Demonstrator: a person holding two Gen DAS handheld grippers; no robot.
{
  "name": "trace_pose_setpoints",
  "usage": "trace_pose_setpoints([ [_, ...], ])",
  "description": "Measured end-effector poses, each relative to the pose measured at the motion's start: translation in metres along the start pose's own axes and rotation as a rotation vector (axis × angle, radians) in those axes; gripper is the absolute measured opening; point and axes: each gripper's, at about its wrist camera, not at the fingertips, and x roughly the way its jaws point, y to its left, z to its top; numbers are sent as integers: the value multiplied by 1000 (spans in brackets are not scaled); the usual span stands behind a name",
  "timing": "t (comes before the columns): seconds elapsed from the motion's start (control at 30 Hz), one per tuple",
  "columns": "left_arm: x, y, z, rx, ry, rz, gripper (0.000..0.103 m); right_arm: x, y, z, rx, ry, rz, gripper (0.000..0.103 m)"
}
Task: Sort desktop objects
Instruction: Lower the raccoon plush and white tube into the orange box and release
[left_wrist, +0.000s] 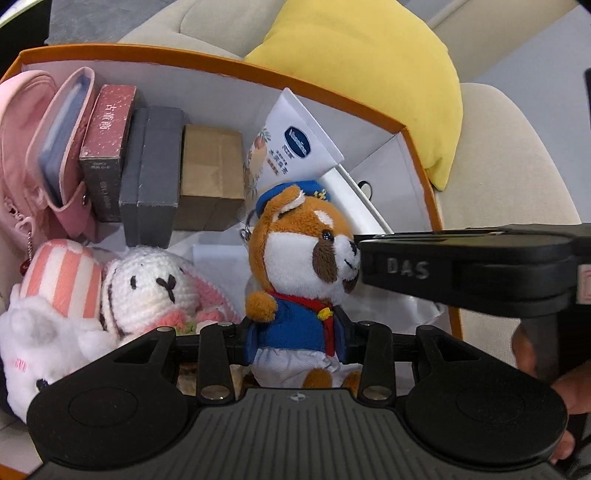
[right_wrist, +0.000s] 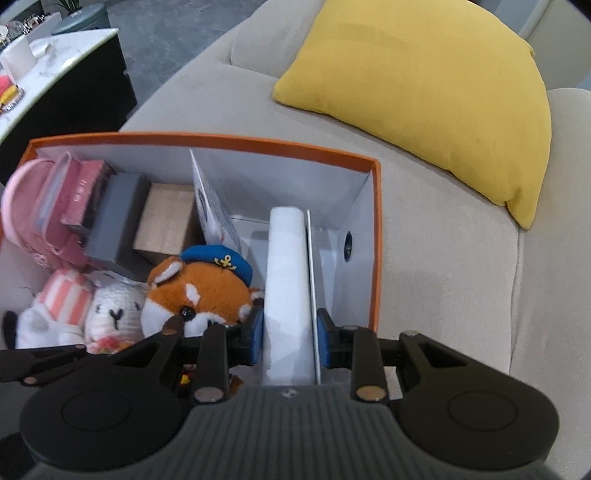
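The orange box (right_wrist: 375, 236) sits on the sofa (right_wrist: 443, 258). Inside it, the right hand-held gripper (right_wrist: 290, 338) clamps a white divider (right_wrist: 288, 266), while the left hand-held gripper (left_wrist: 295, 338) clamps the fox plush (left_wrist: 295, 258); only the left wrist view shows its body being squeezed.

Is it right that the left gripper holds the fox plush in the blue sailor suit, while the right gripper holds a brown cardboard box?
Not quite. The left gripper does hold the fox plush, but the right wrist view shows the right gripper shut on a white box. The brown cardboard box stands untouched in the orange box.
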Motion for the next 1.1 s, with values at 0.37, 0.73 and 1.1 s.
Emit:
trace_pose_setpoints([
  [0.37, -20, 4, -3, 38, 10, -58, 59, 2, 8, 2, -67, 33, -56, 30],
  [0.73, -17, -1, -5, 70, 7, -35, 35, -6, 3, -2, -81, 35, -36, 36],
  [1.1, -52, -26, -11, 170, -98, 59, 35, -44, -9, -29, -119, -63, 42, 43],
])
